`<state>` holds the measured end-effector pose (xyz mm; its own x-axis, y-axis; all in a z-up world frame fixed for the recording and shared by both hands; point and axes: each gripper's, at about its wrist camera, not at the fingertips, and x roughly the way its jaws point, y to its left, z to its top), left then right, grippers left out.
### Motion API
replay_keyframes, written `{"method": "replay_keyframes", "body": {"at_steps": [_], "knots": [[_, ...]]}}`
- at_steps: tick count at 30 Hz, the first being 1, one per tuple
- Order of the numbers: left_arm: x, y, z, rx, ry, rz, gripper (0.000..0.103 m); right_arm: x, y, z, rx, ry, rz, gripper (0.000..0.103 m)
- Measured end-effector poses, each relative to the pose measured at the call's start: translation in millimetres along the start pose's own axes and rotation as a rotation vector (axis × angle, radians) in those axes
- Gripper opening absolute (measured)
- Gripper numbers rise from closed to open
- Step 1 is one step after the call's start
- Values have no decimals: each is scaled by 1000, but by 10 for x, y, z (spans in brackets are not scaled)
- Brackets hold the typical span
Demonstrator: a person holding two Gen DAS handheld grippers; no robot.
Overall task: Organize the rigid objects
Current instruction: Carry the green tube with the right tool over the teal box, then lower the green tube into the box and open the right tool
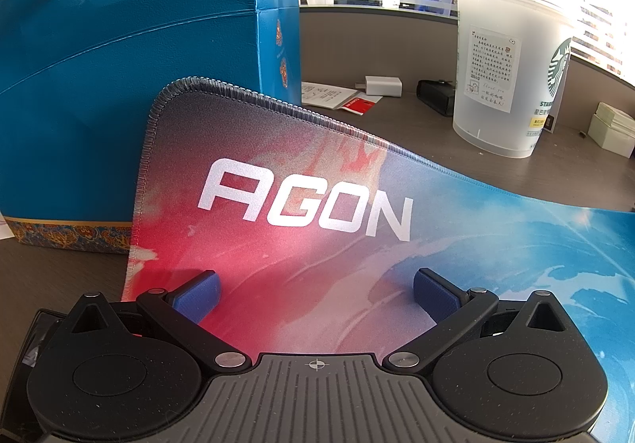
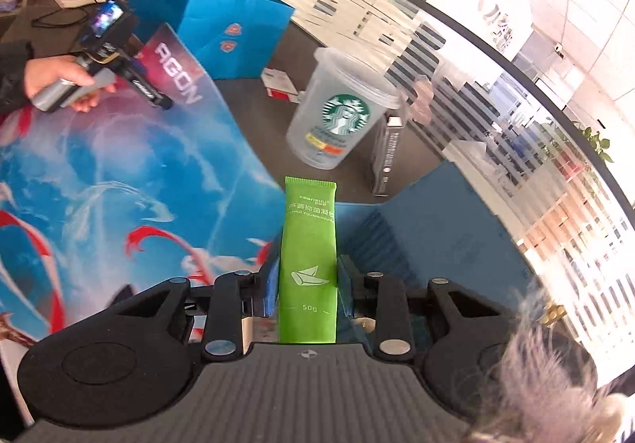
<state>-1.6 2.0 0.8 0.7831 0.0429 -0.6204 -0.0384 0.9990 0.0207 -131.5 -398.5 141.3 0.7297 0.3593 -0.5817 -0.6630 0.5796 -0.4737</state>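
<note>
left wrist view: left tool (image 1: 315, 294) jaws spread wide, nothing between them, blue pads (image 1: 198, 294) poised over the red corner of the agon mat (image 1: 301, 205). blue gift bag (image 1: 131, 86) at 11 o'clock of the tool, standing at the mat's far corner. frosted starbucks cup (image 1: 504, 74) upright at 1 o'clock on the grey table (image 1: 416, 125), well apart from the pads. white charger (image 1: 383, 86) and a small black object (image 1: 436, 96) lie beyond the mat, near 12 o'clock.

right wrist view: right tool (image 2: 307, 282) closed narrow on a green tube (image 2: 307, 264); both pads press its sides, the crimped flat end pointing to 12 o'clock, off the mat. starbucks cup (image 2: 337, 114) just past the tube's tip at 12 o'clock, a dark box (image 2: 387, 157) beside it at 1. blue tray (image 2: 428, 229) under and to 2 o'clock of the tool. at 10 o'clock, a hand (image 2: 59, 80) holds the left tool (image 2: 152, 96) over the mat (image 2: 119, 185).
</note>
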Motion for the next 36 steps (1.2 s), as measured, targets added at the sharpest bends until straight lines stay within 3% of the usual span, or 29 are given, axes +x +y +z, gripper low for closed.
{"method": "replay_keyframes", "body": {"at_steps": [9,20,36], "knots": [[0,0,0,0,0,0,103,454,-538,20,-50,79,53,28],[0,0,0,-1,0,1,103,1016,-969,-58,-39,233,215,28],[-1,1,0,-2,0,2,103,1501,-1130,-167,56,273,409,28]]}}
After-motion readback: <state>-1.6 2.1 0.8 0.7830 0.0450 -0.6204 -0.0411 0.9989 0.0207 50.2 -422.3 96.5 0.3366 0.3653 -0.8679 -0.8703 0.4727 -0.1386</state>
